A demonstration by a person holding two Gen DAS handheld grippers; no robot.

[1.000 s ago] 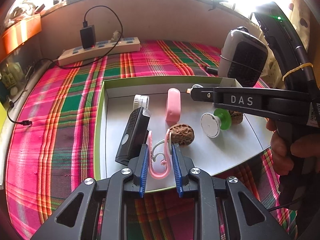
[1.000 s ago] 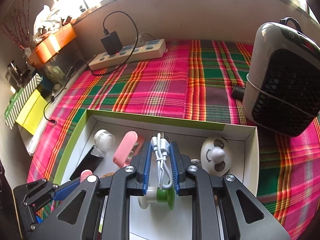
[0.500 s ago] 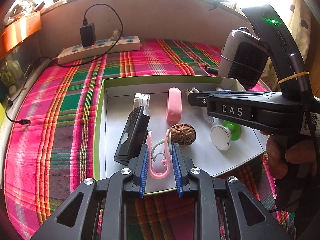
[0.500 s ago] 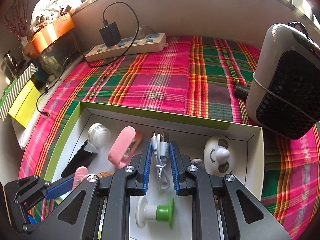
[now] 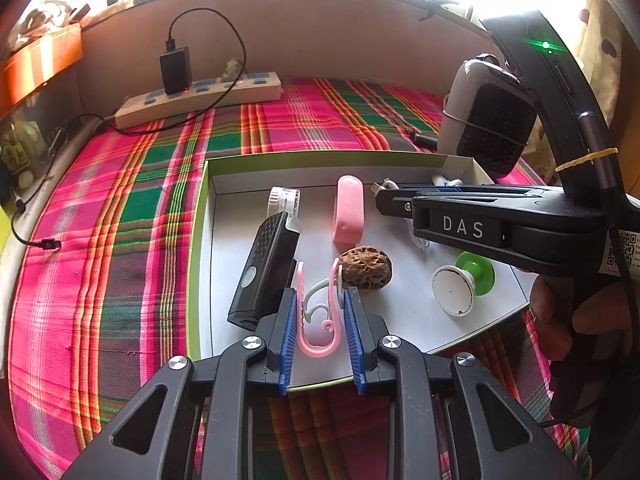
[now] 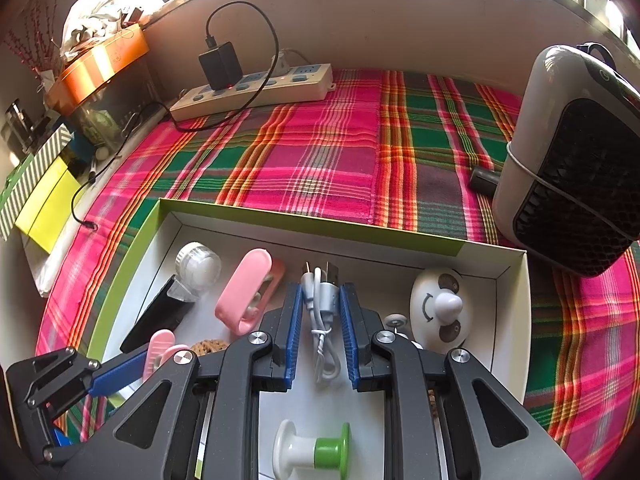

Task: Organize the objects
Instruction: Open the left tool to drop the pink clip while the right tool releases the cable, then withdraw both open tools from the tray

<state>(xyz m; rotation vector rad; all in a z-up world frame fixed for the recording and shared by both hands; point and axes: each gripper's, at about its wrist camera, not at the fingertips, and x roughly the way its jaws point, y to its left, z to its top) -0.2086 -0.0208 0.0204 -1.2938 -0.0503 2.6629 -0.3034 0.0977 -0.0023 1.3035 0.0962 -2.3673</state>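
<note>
- Your left gripper pinches the pink clip by its sides over the white box's near edge, clear of the walnut.
- Your right gripper clamps the white USB cable narrowly above the box interior, its coil dangling free, likely for placing.

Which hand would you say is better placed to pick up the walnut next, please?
Neither is free: the left gripper clamps the pink clip, the right gripper the white USB cable. Left is probably better: the walnut lies just past its fingertips.
</note>
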